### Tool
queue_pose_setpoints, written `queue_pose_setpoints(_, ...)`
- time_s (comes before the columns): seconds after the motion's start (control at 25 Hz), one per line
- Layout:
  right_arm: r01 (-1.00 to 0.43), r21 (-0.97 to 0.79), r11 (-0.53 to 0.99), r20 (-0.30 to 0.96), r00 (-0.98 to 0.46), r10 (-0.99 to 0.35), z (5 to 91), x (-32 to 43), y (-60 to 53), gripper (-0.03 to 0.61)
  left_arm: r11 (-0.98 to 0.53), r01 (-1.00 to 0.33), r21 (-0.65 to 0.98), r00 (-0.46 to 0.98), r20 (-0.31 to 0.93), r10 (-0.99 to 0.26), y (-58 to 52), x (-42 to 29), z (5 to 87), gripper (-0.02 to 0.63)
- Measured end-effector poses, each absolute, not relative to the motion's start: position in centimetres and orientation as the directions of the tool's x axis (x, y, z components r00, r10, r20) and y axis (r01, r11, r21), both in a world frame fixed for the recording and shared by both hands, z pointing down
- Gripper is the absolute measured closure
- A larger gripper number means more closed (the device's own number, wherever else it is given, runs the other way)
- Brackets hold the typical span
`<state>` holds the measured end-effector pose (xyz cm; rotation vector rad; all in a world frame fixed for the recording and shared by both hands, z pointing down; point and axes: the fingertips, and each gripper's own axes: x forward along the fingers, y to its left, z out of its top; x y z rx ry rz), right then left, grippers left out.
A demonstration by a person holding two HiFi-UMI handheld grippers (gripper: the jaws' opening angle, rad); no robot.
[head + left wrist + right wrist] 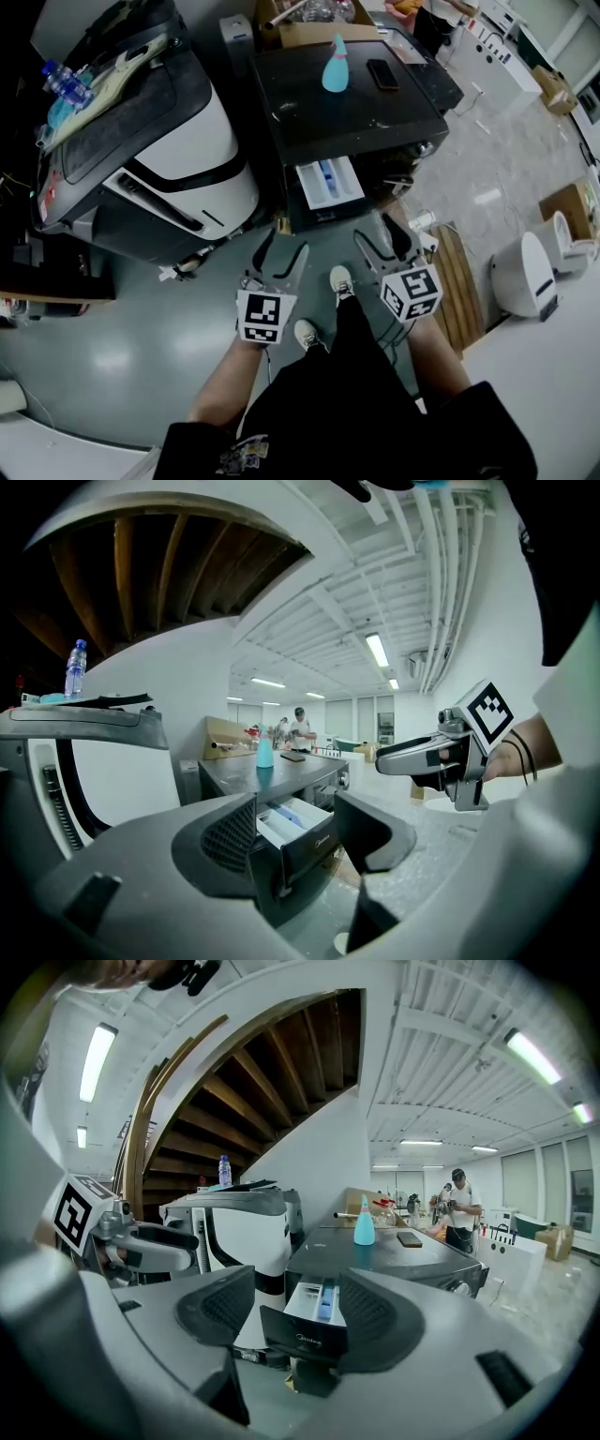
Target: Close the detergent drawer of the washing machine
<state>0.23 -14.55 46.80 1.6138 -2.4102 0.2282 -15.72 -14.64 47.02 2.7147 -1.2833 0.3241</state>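
jaws apart, left gripper (286, 243), right gripper (373, 229), detergent drawer (330, 184) open

The detergent drawer (328, 185) stands open, pulled well out of the front of the washing machine (319, 122). It sits level at the machine's upper front corner, on the left in the head view. Its tray is white inside and split into compartments, with a blue insert in the middle one, and its front panel is dark with small pale lettering. The washing machine is a dark grey, box-shaped front-loader with a flat top.
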Motion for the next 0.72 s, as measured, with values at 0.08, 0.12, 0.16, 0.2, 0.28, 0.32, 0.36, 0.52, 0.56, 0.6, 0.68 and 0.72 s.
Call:
queue_pose_setpoints(0.08,-0.927,-0.001,0.374,0.291,-0.358,-0.887,47.4,0.9,-15.0,0.296,-0.627,-0.779,0.015,0.611,0.246,-0.753,-15.1,-15.4,47.6,0.373)
queue_pose_setpoints(0.12,-0.928,-0.003,0.373,0.297,-0.357,-0.886,47.7,1.2,-15.3,0.296,-0.624,-0.781,0.016,0.608,0.249,-0.754,-15.4,-15.2,48.0,0.373)
queue_pose_setpoints(0.16,-0.928,-0.003,0.373,0.300,-0.356,-0.885,48.1,1.6,-15.6,0.296,-0.622,-0.783,0.018,0.605,0.254,-0.755,-15.7,-14.9,48.3,0.373)
queue_pose_setpoints(0.2,-0.928,-0.005,0.373,0.305,-0.356,-0.883,48.5,1.9,-15.9,0.296,-0.619,-0.785,0.021,0.602,0.260,-0.755,-16.0,-14.7,48.7,0.373)
queue_pose_setpoints(0.28,-0.927,-0.015,0.374,0.323,-0.359,-0.876,49.3,2.4,-16.5,0.296,-0.614,-0.789,0.025,0.596,0.274,-0.755,-16.6,-14.2,49.7,0.373)
queue_pose_setpoints(0.32,-0.927,-0.022,0.375,0.332,-0.361,-0.872,49.7,2.7,-16.7,0.296,-0.611,-0.792,0.025,0.592,0.282,-0.755,-16.9,-14.0,50.1,0.373)
queue_pose_setpoints(0.36,-0.926,-0.026,0.376,0.337,-0.362,-0.869,50.2,3.0,-17.0,0.296,-0.607,-0.795,0.025,0.587,0.289,-0.756,-17.3,-13.8,50.7,0.373)
queue_pose_setpoints(0.52,-0.926,-0.032,0.377,0.358,-0.362,-0.860,52.3,4.5,-18.6,0.300,-0.586,-0.809,0.042,0.565,0.325,-0.758,-18.6,-12.9,52.7,0.373)
queue_pose_setpoints(0.56,-0.925,-0.035,0.378,0.369,-0.363,-0.855,52.8,4.8,-19.1,0.303,-0.581,-0.813,0.046,0.561,0.334,-0.758,-18.9,-12.7,53.1,0.373)
queue_pose_setpoints(0.6,-0.924,-0.038,0.379,0.381,-0.365,-0.850,53.3,5.1,-19.5,0.305,-0.577,-0.815,0.050,0.557,0.342,-0.757,-19.2,-12.5,53.5,0.373)
queue_pose_setpoints(0.68,-0.922,-0.043,0.384,0.401,-0.368,-0.839,54.3,5.6,-20.2,0.307,-0.572,-0.819,0.057,0.551,0.357,-0.754,-19.8,-12.1,54.3,0.373)
queue_pose_setpoints(0.72,-0.921,-0.044,0.388,0.410,-0.370,-0.833,54.8,5.7,-20.5,0.307,-0.570,-0.820,0.059,0.549,0.365,-0.752,-20.1,-11.9,54.8,0.373)
